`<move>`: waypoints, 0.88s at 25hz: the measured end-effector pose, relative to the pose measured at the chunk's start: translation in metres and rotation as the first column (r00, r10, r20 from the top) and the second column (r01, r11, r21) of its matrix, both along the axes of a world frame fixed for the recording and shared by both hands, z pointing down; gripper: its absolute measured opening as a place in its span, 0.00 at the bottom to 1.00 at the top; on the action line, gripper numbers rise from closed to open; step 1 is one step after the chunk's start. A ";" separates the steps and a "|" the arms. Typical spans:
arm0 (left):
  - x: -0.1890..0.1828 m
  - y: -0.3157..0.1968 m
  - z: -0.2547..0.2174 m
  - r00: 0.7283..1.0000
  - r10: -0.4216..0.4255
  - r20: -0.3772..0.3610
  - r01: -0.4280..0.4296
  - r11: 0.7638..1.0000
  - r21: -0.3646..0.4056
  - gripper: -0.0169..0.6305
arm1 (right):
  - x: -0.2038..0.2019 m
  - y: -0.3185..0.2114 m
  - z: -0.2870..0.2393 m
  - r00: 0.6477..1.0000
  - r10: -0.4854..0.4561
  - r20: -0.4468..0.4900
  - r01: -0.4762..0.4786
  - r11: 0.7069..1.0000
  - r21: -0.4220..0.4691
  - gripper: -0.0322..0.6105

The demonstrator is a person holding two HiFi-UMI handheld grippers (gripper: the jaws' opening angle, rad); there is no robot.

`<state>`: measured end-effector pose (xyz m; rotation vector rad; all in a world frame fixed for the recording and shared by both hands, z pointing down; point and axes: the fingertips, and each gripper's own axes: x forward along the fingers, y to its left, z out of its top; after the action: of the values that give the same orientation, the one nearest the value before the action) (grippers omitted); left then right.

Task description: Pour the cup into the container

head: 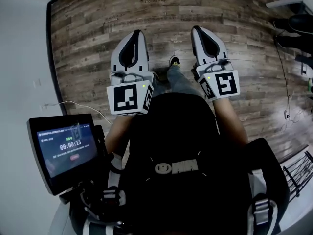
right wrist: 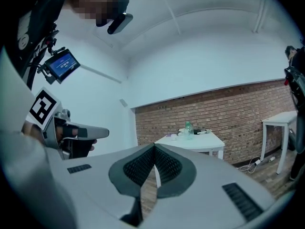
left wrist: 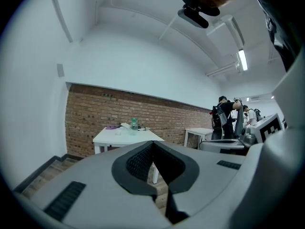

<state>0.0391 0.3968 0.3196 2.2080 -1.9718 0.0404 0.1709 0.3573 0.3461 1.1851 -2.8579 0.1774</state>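
Left hand-held gripper [head: 136, 33] and right hand-held gripper [head: 198, 29] both fully closed and empty above wooden floor [head: 161, 13], with small cup [right wrist: 174, 137] standing on distant white desk [right wrist: 205, 141] against brick wall [right wrist: 228, 113].

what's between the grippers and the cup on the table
Nothing visible: only floor between the shut left gripper and right gripper and the far table, where a likely cup stands by a bottle.
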 end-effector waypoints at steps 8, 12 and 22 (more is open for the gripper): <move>0.036 -0.068 -0.017 0.999 0.029 0.035 -0.029 1.000 -0.007 0.02 | 0.044 -0.071 -0.019 0.996 0.033 0.079 -0.038 0.998 0.056 0.04; 0.049 -0.085 -0.020 0.998 0.022 0.051 -0.022 1.000 -0.016 0.02 | 0.055 -0.089 -0.012 0.995 0.038 0.094 -0.041 0.998 0.038 0.05; 0.021 -0.097 -0.012 0.999 -0.007 0.039 0.009 0.999 -0.035 0.02 | 0.024 -0.102 -0.011 0.997 -0.002 0.078 0.000 1.000 0.029 0.04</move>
<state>0.0603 0.2994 0.3079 2.1936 -1.9841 0.1168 0.1952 0.2554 0.3350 1.2079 -2.9381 0.1875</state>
